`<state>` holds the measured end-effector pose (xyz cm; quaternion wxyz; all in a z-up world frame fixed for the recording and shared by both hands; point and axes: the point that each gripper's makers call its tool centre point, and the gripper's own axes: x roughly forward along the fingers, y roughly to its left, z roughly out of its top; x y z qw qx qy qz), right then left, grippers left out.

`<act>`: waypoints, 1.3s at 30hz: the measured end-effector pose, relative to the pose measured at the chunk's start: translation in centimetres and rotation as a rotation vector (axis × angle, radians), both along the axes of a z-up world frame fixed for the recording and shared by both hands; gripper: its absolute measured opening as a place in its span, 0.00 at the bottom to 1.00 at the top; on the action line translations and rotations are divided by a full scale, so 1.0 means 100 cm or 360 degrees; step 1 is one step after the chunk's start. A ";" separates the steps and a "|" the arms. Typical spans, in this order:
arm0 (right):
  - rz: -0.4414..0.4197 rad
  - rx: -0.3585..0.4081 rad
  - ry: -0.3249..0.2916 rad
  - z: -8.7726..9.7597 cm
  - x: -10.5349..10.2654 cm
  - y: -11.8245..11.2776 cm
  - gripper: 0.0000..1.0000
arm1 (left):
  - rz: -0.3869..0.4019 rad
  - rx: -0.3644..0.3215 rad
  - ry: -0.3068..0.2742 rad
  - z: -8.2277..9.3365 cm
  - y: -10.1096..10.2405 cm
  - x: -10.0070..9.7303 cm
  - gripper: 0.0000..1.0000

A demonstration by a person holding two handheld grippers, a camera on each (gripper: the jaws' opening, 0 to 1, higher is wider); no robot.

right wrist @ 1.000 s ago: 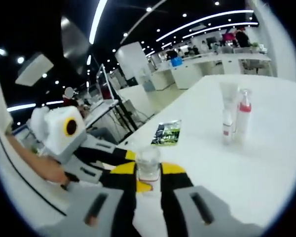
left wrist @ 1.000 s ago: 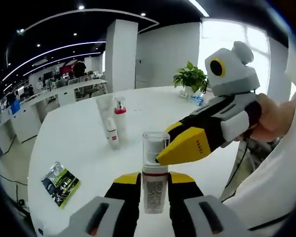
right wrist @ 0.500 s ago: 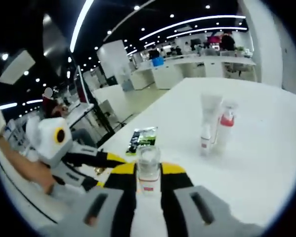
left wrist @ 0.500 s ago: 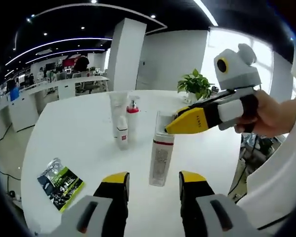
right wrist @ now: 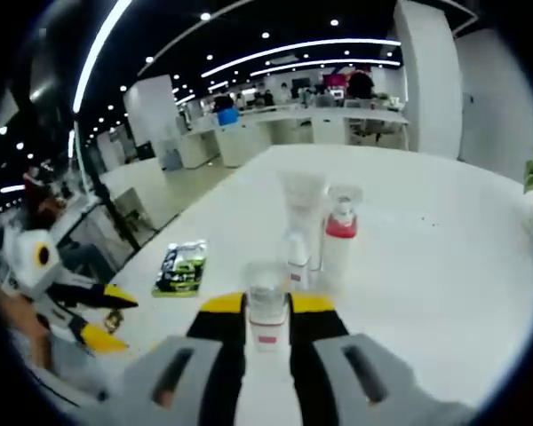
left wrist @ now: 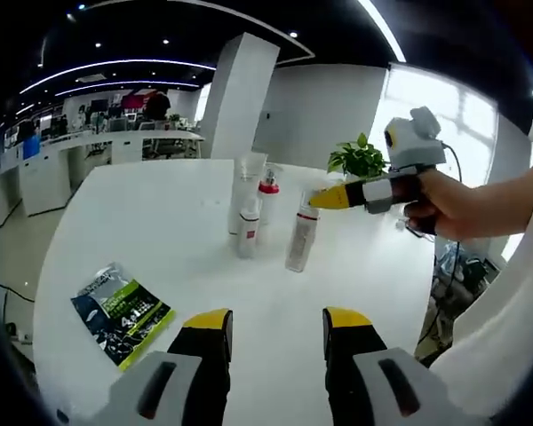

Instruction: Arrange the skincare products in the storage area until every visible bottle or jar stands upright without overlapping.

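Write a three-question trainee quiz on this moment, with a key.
1. True or false: the left gripper is shut on a bottle.
2. Which gripper holds the clear-capped bottle? A) left B) right C) neither
3. Fill in: the green-and-black sachet lies flat on the white ____.

Key: 1 false, its jaws stand open with nothing between them. 2 B, gripped near its cap. 3 table.

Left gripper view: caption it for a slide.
Right gripper holds the clear-capped bottle beside two upright bottles on the white table.
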<state>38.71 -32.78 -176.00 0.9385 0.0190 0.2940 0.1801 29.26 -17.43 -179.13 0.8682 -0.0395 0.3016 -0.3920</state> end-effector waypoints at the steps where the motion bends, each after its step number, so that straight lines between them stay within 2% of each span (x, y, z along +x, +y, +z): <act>1: -0.0006 -0.0013 0.0001 -0.003 0.003 -0.002 0.15 | 0.0009 0.0002 0.0005 -0.001 0.004 0.001 0.41; 7: -0.0093 -0.0074 -0.0009 -0.022 0.027 -0.019 0.15 | 0.0098 0.0015 0.0028 -0.008 0.020 0.006 0.41; 12: -0.0202 -0.0050 -0.0023 -0.033 0.044 -0.036 0.15 | 0.0145 0.0016 0.0022 -0.005 0.028 0.004 0.41; 18: -0.0264 -0.0035 -0.0024 -0.041 0.053 -0.046 0.15 | 0.0189 0.0039 0.0035 -0.010 0.037 0.004 0.41; 20: -0.0259 -0.0044 -0.0020 -0.044 0.056 -0.046 0.15 | 0.0205 0.0041 0.0039 -0.011 0.038 0.005 0.41; 21: -0.0248 -0.0048 -0.0050 -0.042 0.058 -0.045 0.15 | 0.0215 0.0043 0.0036 -0.011 0.038 0.006 0.41; 28: -0.0236 -0.0104 -0.0103 -0.040 0.066 -0.044 0.15 | 0.0235 0.0047 0.0037 -0.010 0.033 0.008 0.41; 39: -0.0173 -0.0164 -0.0207 -0.041 0.063 -0.036 0.15 | 0.0227 0.0057 0.0040 -0.011 0.031 0.011 0.41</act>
